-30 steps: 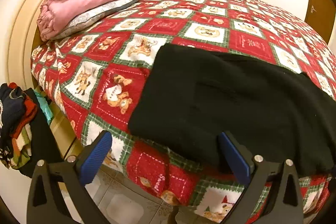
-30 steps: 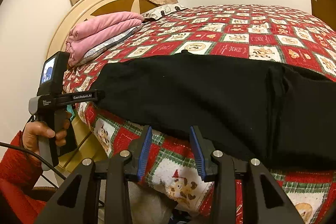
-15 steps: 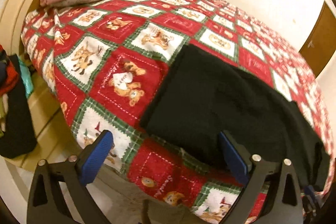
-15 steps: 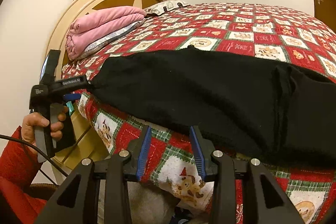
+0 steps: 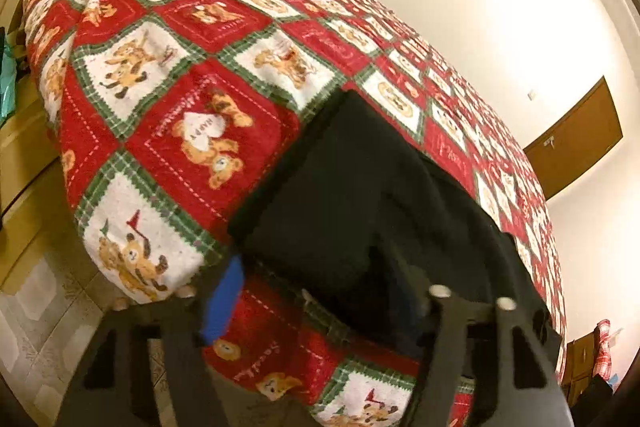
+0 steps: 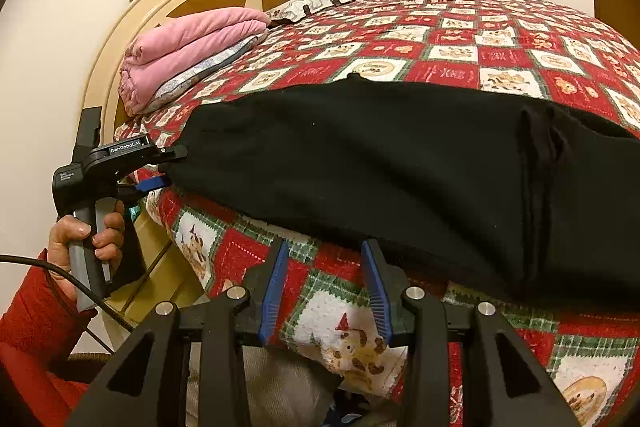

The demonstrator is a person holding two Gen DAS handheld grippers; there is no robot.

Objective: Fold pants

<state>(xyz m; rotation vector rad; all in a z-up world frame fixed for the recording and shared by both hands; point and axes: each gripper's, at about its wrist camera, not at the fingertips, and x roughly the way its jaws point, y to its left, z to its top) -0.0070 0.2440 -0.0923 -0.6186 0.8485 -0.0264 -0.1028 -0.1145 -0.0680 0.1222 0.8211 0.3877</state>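
Your right view alone shows your left gripper marked "GenRobot.AI", fingers apart around the black pants corner, right gripper fingers apart, holding nothing.

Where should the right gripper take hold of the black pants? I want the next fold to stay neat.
Probably the near hem edge of the black pants, directly ahead of the open right gripper. That edge lies flat along the bed's side, so a low approach from the front could pinch it, matching the left gripper at the far-left corner.
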